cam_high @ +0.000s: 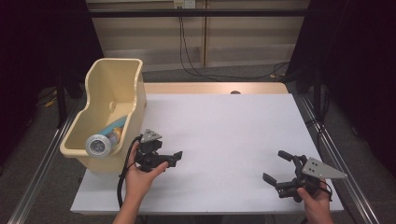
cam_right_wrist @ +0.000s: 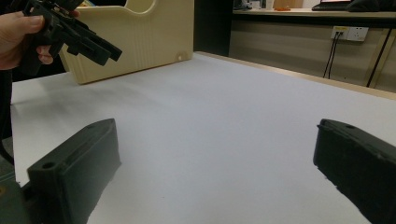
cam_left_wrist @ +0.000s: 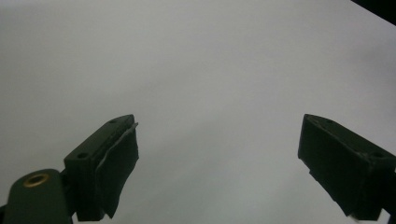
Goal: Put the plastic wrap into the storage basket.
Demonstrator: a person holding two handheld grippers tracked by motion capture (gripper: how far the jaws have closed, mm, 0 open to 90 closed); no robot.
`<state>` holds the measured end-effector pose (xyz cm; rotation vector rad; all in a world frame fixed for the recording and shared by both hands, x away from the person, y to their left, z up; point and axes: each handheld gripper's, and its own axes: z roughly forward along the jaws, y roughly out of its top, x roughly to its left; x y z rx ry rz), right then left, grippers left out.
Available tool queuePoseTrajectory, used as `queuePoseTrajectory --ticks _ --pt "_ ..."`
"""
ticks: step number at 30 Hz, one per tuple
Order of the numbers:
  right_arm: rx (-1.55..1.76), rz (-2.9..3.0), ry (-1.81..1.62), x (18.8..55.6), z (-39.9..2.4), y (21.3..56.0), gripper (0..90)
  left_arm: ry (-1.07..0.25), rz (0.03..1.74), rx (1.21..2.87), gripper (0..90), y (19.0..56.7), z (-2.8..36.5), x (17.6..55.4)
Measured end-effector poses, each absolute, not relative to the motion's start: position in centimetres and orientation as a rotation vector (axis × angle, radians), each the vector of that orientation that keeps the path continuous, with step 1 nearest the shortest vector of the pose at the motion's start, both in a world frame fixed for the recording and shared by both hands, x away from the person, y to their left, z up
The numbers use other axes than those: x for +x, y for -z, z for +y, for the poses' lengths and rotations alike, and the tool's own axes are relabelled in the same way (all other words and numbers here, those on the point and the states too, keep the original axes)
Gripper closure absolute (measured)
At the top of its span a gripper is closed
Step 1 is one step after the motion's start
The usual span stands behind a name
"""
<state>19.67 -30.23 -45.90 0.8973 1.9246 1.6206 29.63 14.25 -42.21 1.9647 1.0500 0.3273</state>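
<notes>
My left gripper hovers over the white table top, just right of a cream plastic bin. Its jaws stand apart, open, with bare white surface between them. Near the table's front right corner, my right gripper is open too, with nothing between its jaws. The right gripper view looks across the table at the left gripper in its hand, with the bin behind it. Inside the bin lies a tube-shaped container with a silvery end and a blue and orange label.
The bin stands at the table's left edge and partly overhangs it. A wooden strip runs along the far edge of the table. Metal rails flank both sides. Cables lie on the floor behind.
</notes>
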Motion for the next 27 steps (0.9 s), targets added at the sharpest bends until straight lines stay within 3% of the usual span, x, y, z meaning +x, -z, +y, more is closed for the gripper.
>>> queuePoseTrajectory --ticks 6,27 --pt "0.895 1.925 -1.620 19.7 -30.2 45.9 0.2 -0.447 0.971 1.894 12.0 41.9 14.6 28.9" --pt "0.888 1.935 -1.594 19.8 -30.1 46.0 0.3 -0.625 0.889 1.697 3.6 42.5 15.5 27.6"
